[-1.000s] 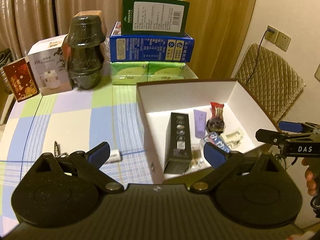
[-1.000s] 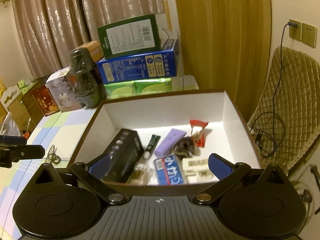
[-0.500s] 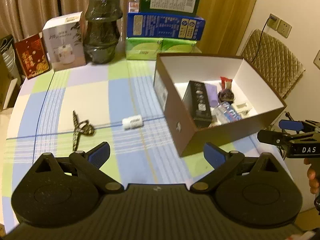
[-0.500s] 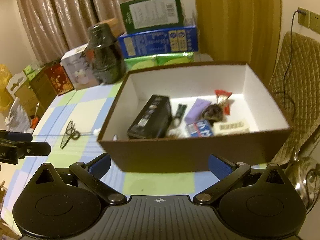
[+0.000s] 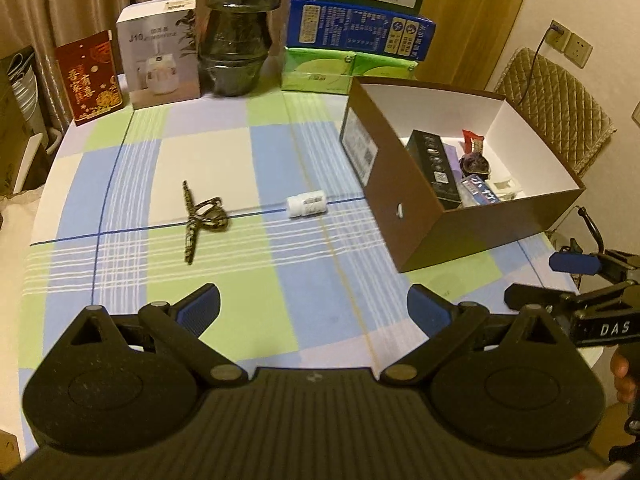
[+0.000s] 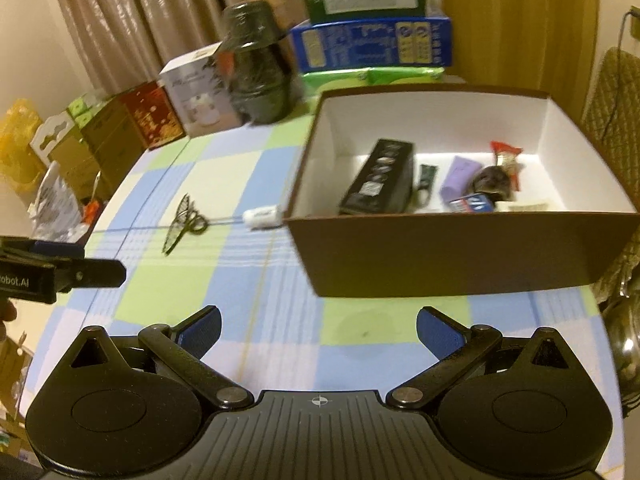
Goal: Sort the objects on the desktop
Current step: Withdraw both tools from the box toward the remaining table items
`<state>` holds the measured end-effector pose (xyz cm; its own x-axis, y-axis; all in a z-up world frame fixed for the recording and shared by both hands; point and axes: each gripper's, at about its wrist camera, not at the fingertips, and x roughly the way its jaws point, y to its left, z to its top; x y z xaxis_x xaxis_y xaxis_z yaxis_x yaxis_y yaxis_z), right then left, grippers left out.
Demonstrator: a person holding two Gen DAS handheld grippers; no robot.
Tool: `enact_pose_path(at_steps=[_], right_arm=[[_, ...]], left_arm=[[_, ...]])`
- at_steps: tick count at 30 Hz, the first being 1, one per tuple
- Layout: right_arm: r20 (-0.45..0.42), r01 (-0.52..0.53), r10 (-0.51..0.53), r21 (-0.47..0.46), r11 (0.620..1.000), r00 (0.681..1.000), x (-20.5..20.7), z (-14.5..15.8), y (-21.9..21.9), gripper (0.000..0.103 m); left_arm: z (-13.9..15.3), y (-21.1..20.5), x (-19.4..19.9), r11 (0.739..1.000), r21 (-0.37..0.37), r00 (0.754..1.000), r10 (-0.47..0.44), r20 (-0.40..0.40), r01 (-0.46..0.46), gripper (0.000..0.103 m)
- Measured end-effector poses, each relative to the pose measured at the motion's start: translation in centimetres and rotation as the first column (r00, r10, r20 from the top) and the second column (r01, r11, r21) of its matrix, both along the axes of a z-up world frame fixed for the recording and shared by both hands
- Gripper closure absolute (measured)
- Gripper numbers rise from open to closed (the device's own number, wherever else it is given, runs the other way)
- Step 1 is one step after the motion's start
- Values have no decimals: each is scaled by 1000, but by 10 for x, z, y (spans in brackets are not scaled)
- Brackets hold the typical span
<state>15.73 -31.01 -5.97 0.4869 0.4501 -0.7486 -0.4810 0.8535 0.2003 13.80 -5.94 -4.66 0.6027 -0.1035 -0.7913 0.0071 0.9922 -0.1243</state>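
Observation:
A brown box with a white inside stands on the right of the checked tablecloth. It holds a black carton, a purple tube, a red wrapper and other small items. A small white bottle lies on its side left of the box. A patterned hair clip lies further left. My left gripper is open and empty above the near table edge. My right gripper is open and empty in front of the box.
Along the back stand a red card box, a white appliance box, a dark wrapped pot stack and stacked green and blue cartons. A quilted chair is at the right. Cartons and bags sit on the floor left.
Both grippers have pulled back and up from the box. The bottle and the hair clip have come into full view. Both stay open.

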Motion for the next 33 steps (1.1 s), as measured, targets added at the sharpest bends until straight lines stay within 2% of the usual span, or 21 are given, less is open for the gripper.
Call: enact_pose_path(at_steps=[11, 19, 33], right_arm=[[-13, -56, 56, 6, 998, 998, -10, -16, 57, 2], [15, -111, 111, -1, 994, 994, -10, -26, 98, 2], [16, -126, 126, -11, 992, 992, 7, -39, 135, 2]], left_arm=[[-7, 47, -11, 999, 15, 999, 51, -11, -51, 5], [-18, 75, -7, 996, 37, 996, 85, -23, -84, 5], [-30, 104, 6, 990, 52, 990, 137, -43, -135, 6]])
